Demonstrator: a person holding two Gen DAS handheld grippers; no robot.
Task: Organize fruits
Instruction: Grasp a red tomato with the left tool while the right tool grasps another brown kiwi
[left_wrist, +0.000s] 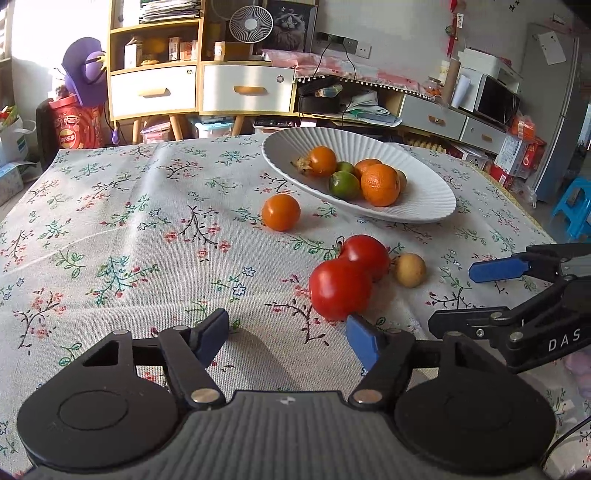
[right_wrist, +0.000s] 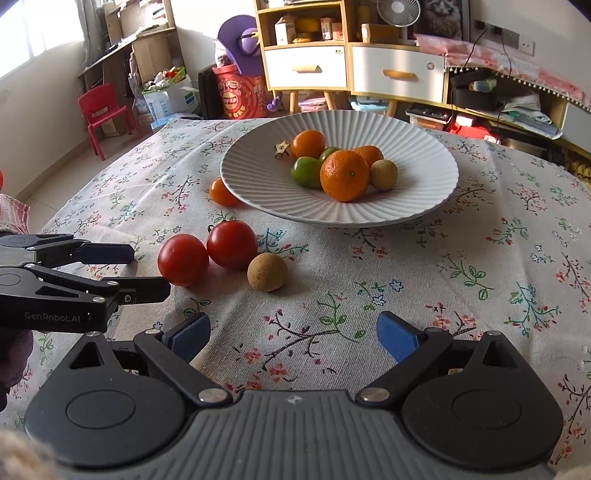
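A white ribbed plate (left_wrist: 424, 210) (right_wrist: 424, 192) holds oranges (left_wrist: 380, 184) (right_wrist: 344, 175), green citrus (left_wrist: 343, 185) (right_wrist: 306, 171) and a small brown fruit (right_wrist: 384, 174). On the floral cloth lie two red tomatoes (left_wrist: 340, 290) (left_wrist: 365, 254) (right_wrist: 183, 259) (right_wrist: 232, 244), a tan round fruit (left_wrist: 409, 270) (right_wrist: 267, 272) and a loose orange (left_wrist: 280, 212) (right_wrist: 221, 192). My left gripper (left_wrist: 290, 338) (right_wrist: 144, 271) is open and empty, its right pad beside the near tomato. My right gripper (right_wrist: 295, 336) (left_wrist: 454, 295) is open and empty, short of the tan fruit.
The table edge (left_wrist: 110, 147) runs along the far side, with shelves and drawers (left_wrist: 155, 92) beyond. A red child's chair (right_wrist: 101, 114) stands on the floor at left and a blue stool (left_wrist: 572, 206) at right.
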